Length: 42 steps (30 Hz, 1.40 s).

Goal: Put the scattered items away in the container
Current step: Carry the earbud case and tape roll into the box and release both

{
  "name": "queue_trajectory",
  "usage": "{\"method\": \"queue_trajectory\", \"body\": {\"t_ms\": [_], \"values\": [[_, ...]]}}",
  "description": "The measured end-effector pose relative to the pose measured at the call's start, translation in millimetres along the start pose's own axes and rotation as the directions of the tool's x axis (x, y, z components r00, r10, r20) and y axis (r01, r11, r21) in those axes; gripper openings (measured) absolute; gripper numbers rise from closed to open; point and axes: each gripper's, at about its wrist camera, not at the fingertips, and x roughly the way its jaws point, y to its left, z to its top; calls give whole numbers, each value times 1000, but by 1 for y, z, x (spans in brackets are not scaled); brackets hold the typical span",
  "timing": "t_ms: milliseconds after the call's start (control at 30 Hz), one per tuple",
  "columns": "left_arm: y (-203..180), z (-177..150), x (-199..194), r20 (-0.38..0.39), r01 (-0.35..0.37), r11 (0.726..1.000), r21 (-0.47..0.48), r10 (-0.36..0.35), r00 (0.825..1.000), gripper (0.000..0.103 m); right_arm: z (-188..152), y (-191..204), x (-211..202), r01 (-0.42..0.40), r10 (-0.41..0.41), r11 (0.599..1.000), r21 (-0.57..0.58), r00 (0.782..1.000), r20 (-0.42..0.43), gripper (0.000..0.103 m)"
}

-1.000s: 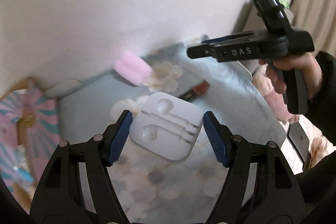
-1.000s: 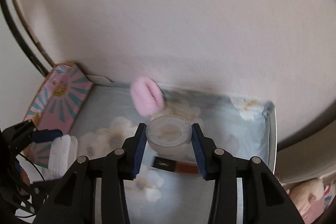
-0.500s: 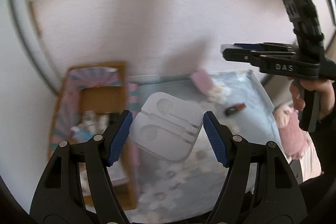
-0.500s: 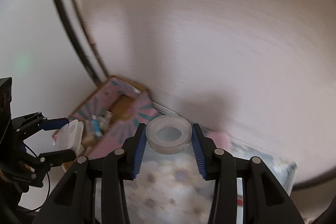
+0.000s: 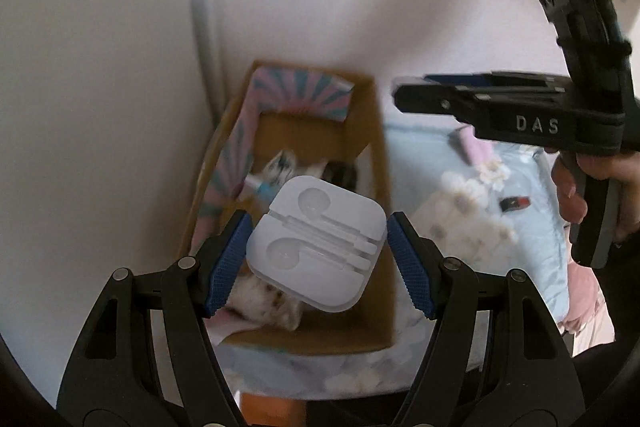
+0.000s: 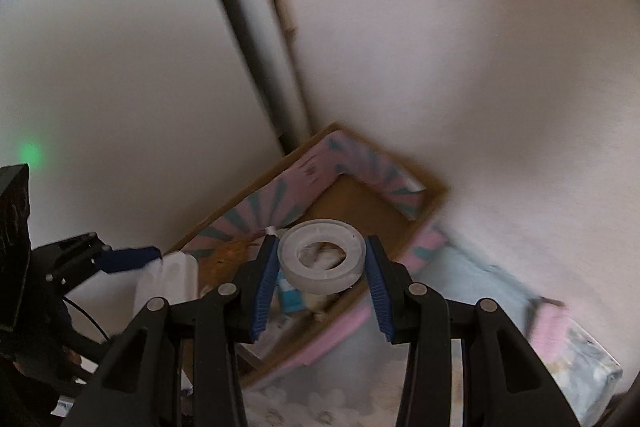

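Both wrist cameras look steeply down, from close above, on the same cardboard box (image 5: 362,131).

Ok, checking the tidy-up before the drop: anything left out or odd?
Yes: a small red-and-black stick and a pink fuzzy item still lie on the floral blue cloth, outside the cardboard box.

One readable marking: "DAS"

In the left wrist view, the pale capital letters "DAS" stand on the side of the black plastic right gripper (image 5: 404,91), on its body just ahead of the grip held by the person's hand (image 5: 576,183). The pink-and-teal sunburst cardboard box (image 6: 280,199) bears a small dark mark, too blurred to read.
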Motion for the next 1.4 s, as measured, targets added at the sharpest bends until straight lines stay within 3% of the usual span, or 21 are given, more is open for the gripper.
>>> {"method": "queue_trajectory", "body": {"t_ms": [233, 467, 500, 533, 567, 600, 733, 1100, 1133, 1167, 1200, 1400], "values": [[25, -20, 20, -51, 6, 999, -52, -9, 999, 68, 0, 30, 43, -43, 42, 999, -26, 997, -59, 39], [32, -22, 29, -67, 27, 998, -61, -31, 997, 68, 4, 38, 55, -54, 51, 998, -43, 996, -68, 41], [31, -21, 32, -76, 24, 998, -61, -29, 997, 69, 5, 39, 55, -52, 49, 997, -48, 997, -65, 57], [30, -20, 34, -90, 21, 998, -60, -27, 996, 75, 3, 37, 52, -39, 36, 998, -49, 998, -52, 68], [29, -19, 35, -105, 11, 998, -61, -18, 994, 96, 3, 35, 48, -22, 21, 999, -44, 1000, -19, 82], [29, -18, 35, -112, 2, 998, -60, -9, 994, 103, 2, 34, 43, -27, 27, 999, -36, 1000, 4, 82], [24, -16, 29, -96, 11, 998, -58, -17, 995, 103, 3, 17, 26, -47, 45, 998, 37, 998, 52, 82], [10, -8, 10, -60, 0, 999, -46, -3, 998, 103, -6, 3, -3, -22, 11, 994, 106, 994, 106, 83], [9, -7, 9, -57, -4, 999, -48, 1, 998, 103, -7, 1, -5, -25, 11, 992, 123, 994, 113, 85], [8, -7, 8, -55, -7, 999, -50, 4, 998, 103, -8, -2, -8, -31, 16, 990, 137, 993, 116, 99], [8, -7, 8, -52, -10, 999, -52, 7, 999, 103, -10, -5, -12, -41, 22, 987, 154, 993, 119, 103], [-6, 0, 5, -38, -15, 999, -35, 14, 999, 103, -25, -21, -36, -20, -13, 978, 208, 988, 156, 103]]}}
